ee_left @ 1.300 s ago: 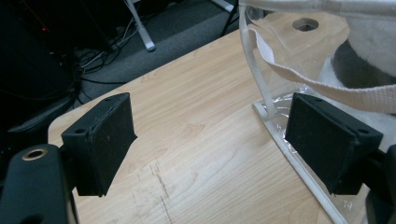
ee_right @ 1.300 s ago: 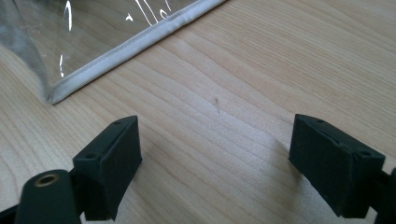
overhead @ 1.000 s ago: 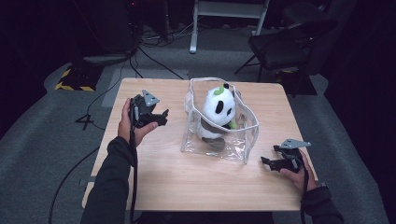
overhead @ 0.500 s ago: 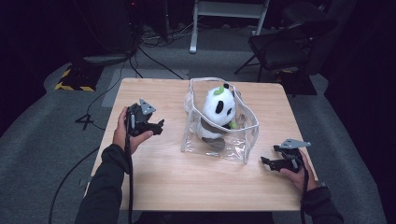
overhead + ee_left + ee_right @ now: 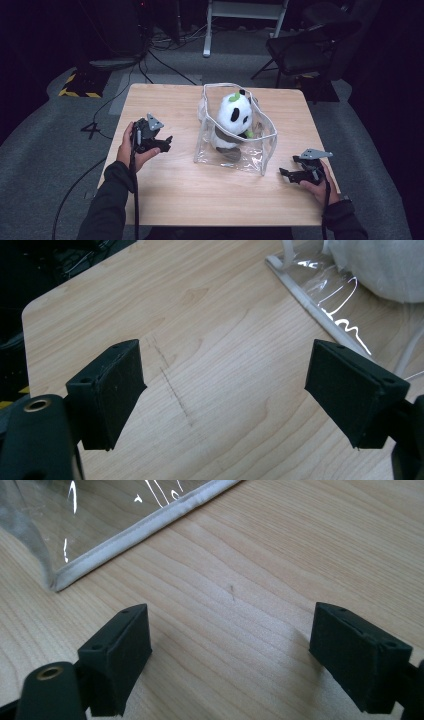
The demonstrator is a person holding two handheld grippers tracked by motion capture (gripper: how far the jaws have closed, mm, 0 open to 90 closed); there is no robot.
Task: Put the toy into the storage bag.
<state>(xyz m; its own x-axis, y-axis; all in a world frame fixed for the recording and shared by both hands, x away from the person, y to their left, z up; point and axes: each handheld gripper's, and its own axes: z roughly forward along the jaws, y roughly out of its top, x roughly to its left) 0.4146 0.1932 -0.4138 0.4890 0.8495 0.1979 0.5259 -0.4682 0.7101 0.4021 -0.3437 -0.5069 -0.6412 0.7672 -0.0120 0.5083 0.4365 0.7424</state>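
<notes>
**Both jaw pairs spread, nothing between them**

The left gripper point(image 5: 161, 143) and the right gripper point(image 5: 292, 173) stand with jaws apart over bare wood. Between them, toward the table's far middle, sits the clear bag point(image 5: 227, 152) with the panda plush point(image 5: 232, 120) upright inside it. The left gripper is near the bag's left wall, the right one near its near right corner. The bag's white edge seam point(image 5: 145, 526) lies ahead of the right jaws. Past the table point(image 5: 210, 195), a chair point(image 5: 305, 47) stands at the far right.

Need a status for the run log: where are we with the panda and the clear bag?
Looks done: the plush panda sits inside the clear bag, which stands on the table. In hand: nothing; the left gripper and right gripper are both open, on either side of the bag, apart from it. Left: the bag's top stands open.
</notes>
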